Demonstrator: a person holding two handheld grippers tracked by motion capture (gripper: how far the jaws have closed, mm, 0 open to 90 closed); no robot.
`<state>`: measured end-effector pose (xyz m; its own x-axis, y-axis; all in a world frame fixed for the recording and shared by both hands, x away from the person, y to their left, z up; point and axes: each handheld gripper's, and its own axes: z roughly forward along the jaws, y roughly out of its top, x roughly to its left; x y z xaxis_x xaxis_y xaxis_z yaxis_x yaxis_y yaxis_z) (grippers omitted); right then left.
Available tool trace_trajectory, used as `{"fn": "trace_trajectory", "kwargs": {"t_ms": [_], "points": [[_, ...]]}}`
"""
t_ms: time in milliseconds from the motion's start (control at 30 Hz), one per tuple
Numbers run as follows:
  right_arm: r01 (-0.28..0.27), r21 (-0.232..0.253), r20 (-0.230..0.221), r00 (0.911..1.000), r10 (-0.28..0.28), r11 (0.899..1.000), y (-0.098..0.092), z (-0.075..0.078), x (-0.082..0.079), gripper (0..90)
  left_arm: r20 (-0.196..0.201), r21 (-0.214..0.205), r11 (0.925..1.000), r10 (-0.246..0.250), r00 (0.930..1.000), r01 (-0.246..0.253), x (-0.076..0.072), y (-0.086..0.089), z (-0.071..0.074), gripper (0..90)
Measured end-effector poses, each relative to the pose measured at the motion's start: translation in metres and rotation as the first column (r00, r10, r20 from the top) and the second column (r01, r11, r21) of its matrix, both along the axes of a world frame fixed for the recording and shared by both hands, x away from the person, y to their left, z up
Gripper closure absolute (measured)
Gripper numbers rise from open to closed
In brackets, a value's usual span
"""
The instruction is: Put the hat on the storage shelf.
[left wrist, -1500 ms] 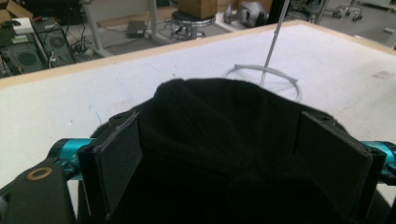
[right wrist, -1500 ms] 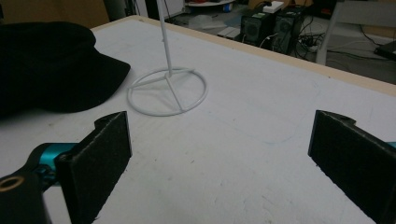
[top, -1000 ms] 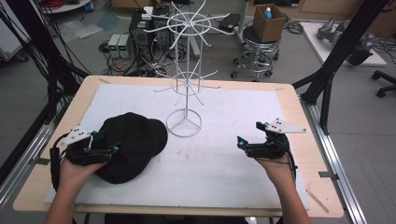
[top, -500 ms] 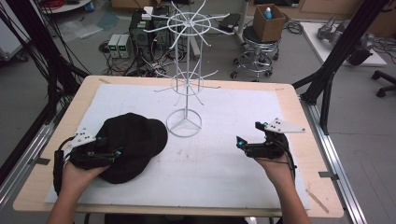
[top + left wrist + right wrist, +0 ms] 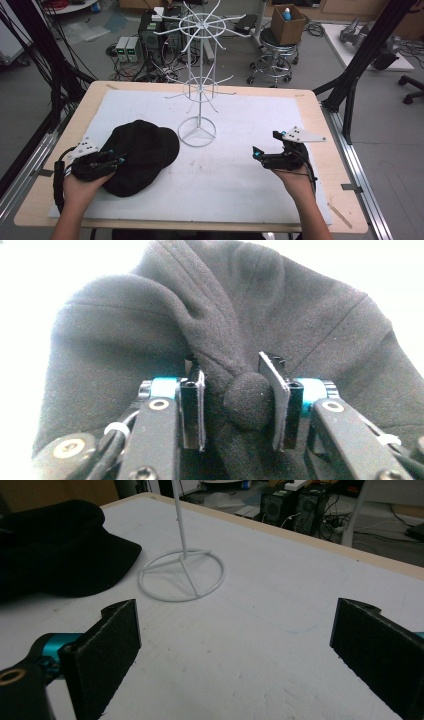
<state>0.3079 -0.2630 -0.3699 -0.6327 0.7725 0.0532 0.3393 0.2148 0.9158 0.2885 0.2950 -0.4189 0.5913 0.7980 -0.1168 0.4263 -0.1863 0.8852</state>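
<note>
A black cap point(image 5: 145, 150) lies on the white mat at the left, brim toward the wire stand. My left gripper point(image 5: 117, 160) is at the cap's near left side. In the left gripper view its jaws have just been closing, and the pads point(image 5: 192, 405) now pinch a fold of the black cap point(image 5: 150, 330) with its top button between them. My right gripper point(image 5: 265, 145) rests low over the mat at the right, far from the cap. In the right gripper view it point(image 5: 235, 625) stands wide open with nothing between its pads, and the cap point(image 5: 55, 545) lies at the far left.
A tall white wire stand point(image 5: 200, 90) with radiating hooks rises from a ring base point(image 5: 181, 575) at the mat's middle back. The white mat point(image 5: 240, 190) covers most of the wooden table point(image 5: 330, 165). Black frame poles point(image 5: 360, 60), a stool and boxes stand beyond the table.
The left gripper's jaws have closed onto the cap's crown, bunching the fabric. Both hands have stayed in place, and the right gripper is unchanged.
</note>
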Motion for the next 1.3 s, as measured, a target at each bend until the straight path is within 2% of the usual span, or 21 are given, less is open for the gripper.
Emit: {"fn": "trace_trajectory", "kwargs": {"t_ms": [167, 200, 267, 300, 567, 633, 700, 733, 767, 1000, 1033, 1067, 1200, 1233, 1267, 1300], "points": [[0.003, 0.003, -0.005, 1.0000, -0.003, 1.000, -0.001, 0.000, 0.000, 5.1, 0.016, -0.028, 0.9995, -0.017, 0.9997, 0.017, -0.001, 0.003, 0.004, 68.9], [0.003, 0.001, -0.005, 1.0000, -0.003, 1.000, -0.001, 0.000, 0.000, 5.1, 0.037, -0.048, 0.9985, -0.025, 0.9990, 0.027, -0.002, 0.005, 0.007, 69.2], [0.002, 0.000, -0.004, 1.0000, -0.002, 1.000, -0.001, -0.001, 0.000, 5.1, 0.041, -0.064, 0.9975, -0.027, 0.9988, 0.029, -0.002, 0.006, 0.009, 69.7], [0.005, 0.002, -0.009, 0.9999, -0.005, 1.000, -0.001, -0.001, 0.000, 5.1, 0.063, -0.082, 0.9956, -0.041, 0.9971, 0.046, -0.003, 0.008, 0.013, 69.8], [0.006, 0.001, -0.007, 1.0000, -0.006, 1.000, -0.001, -0.002, 0.000, 5.1, 0.119, -0.085, 0.9929, -0.073, 0.9901, 0.084, -0.004, 0.007, 0.025, 70.3], [0.006, 0.002, -0.008, 0.9999, -0.006, 1.000, -0.001, -0.002, 0.000, 5.1, 0.142, -0.088, 0.9902, -0.095, 0.9853, 0.108, -0.002, 0.008, 0.033, 70.4], [0.007, 0.001, -0.008, 0.9999, -0.007, 1.000, -0.001, -0.001, 0.000, 5.1, 0.146, -0.089, 0.9897, -0.098, 0.9843, 0.112, -0.002, 0.008, 0.035, 70.4], [0.007, 0.003, -0.010, 0.9999, -0.007, 1.000, -0.001, -0.002, 0.000, 5.1, 0.163, -0.091, 0.9879, -0.110, 0.9804, 0.126, -0.001, 0.007, 0.043, 70.3], [0.006, 0.002, -0.011, 0.9999, -0.006, 1.000, 0.000, -0.002, 0.000, 5.1, 0.163, -0.091, 0.9879, -0.110, 0.9804, 0.126, -0.001, 0.007, 0.043, 70.3], [0.004, -0.001, -0.012, 0.9999, -0.004, 1.000, 0.001, -0.002, 0.000, 5.1, 0.208, -0.093, 0.9792, -0.158, 0.9652, 0.180, 0.002, 0.004, 0.068, 70.4], [0.006, 0.001, -0.014, 0.9999, -0.006, 1.000, 0.001, -0.003, 0.001, 5.1, 0.218, -0.090, 0.9769, -0.171, 0.9609, 0.194, 0.003, 0.002, 0.075, 70.4], [0.006, 0.000, -0.015, 0.9999, -0.006, 1.000, 0.001, -0.003, 0.001, 5.1, 0.218, -0.090, 0.9769, -0.171, 0.9609, 0.194, 0.003, 0.002, 0.075, 70.4], [0.005, 0.002, -0.018, 0.9998, -0.005, 1.000, 0.001, -0.003, 0.001, 5.1, 0.234, -0.091, 0.9715, -0.193, 0.9530, 0.219, 0.003, 0.000, 0.089, 70.4], [0.005, 0.001, -0.014, 0.9999, -0.005, 1.000, 0.001, -0.002, 0.001, 5.1, 0.240, -0.099, 0.9683, -0.201, 0.9499, 0.229, 0.004, 0.001, 0.095, 70.4], [0.005, 0.001, -0.014, 0.9999, -0.005, 1.000, 0.001, -0.002, 0.001, 5.1, 0.240, -0.099, 0.9683, -0.201, 0.9499, 0.229, 0.004, 0.001, 0.095, 70.4], [0.004, 0.002, -0.012, 0.9999, -0.004, 1.000, 0.001, -0.002, 0.000, 5.1, 0.256, -0.122, 0.9613, -0.210, 0.9435, 0.247, 0.003, 0.004, 0.102, 70.4]]}}
